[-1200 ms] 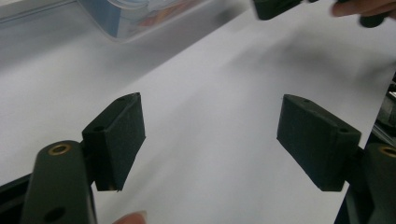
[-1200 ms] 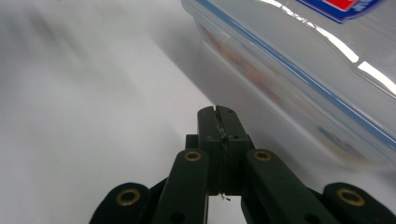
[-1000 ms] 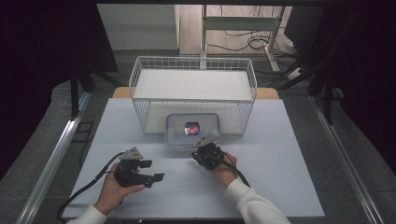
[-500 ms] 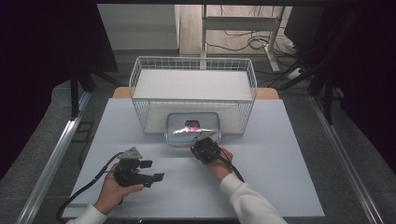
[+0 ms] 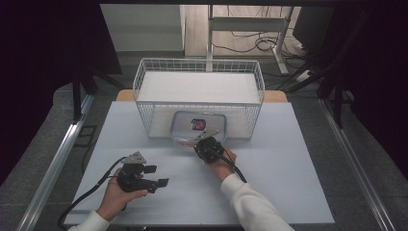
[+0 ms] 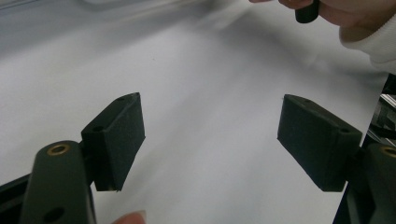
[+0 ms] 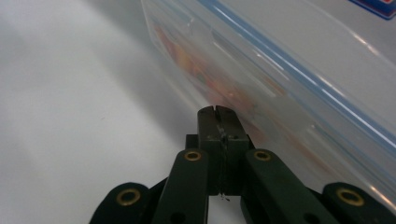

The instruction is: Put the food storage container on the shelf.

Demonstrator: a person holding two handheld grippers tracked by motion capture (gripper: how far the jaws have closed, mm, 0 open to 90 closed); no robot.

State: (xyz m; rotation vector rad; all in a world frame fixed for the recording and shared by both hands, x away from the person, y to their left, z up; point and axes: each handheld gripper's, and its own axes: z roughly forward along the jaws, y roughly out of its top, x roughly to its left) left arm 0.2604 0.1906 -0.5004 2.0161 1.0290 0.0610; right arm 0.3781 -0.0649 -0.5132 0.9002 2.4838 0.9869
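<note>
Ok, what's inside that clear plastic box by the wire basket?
Through the wall of the clear plastic box, blurred orange and red pieces show. Its lid carries a red and blue label; the rest inside can't be made out.

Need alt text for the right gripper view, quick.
Shut black tongs point at the side wall of a clear lidded container with blurred orange contents, on a white table; contact can't be judged.
</note>
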